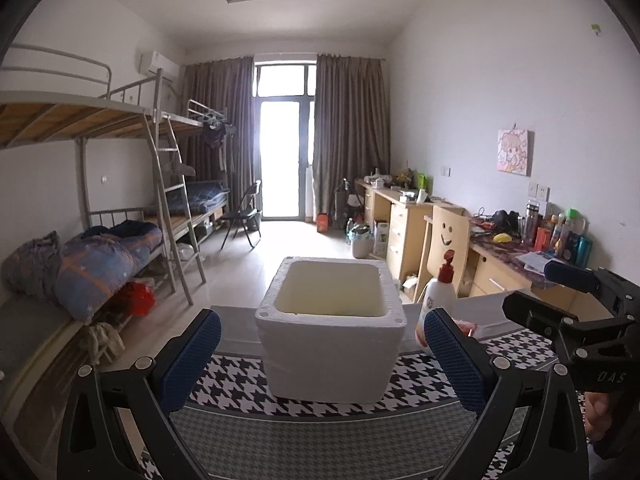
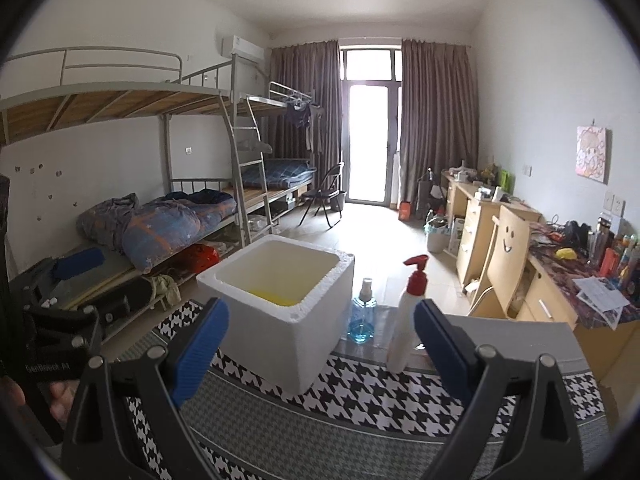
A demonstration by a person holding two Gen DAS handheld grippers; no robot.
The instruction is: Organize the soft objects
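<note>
A white foam box (image 1: pixel 330 344) stands on the houndstooth cloth (image 1: pixel 240 384), straight ahead of my left gripper (image 1: pixel 324 356), which is open and holds nothing. In the right wrist view the same foam box (image 2: pixel 280 320) sits ahead and slightly left of my right gripper (image 2: pixel 322 344), also open with nothing between its blue pads. Something yellow (image 2: pixel 276 296) lies at the bottom of the box; its shape is unclear. The right gripper's body (image 1: pixel 580 332) shows at the right edge of the left wrist view, and the left gripper's body (image 2: pixel 56 344) at the left edge of the right wrist view.
A white pump bottle with a red top (image 2: pixel 408 316) and a blue spray bottle (image 2: pixel 363 316) stand on the table right of the box. Bunk beds with folded quilts (image 2: pixel 160 228) line the left wall. Desks (image 2: pixel 560 280) and a wooden chair (image 2: pixel 508 256) line the right.
</note>
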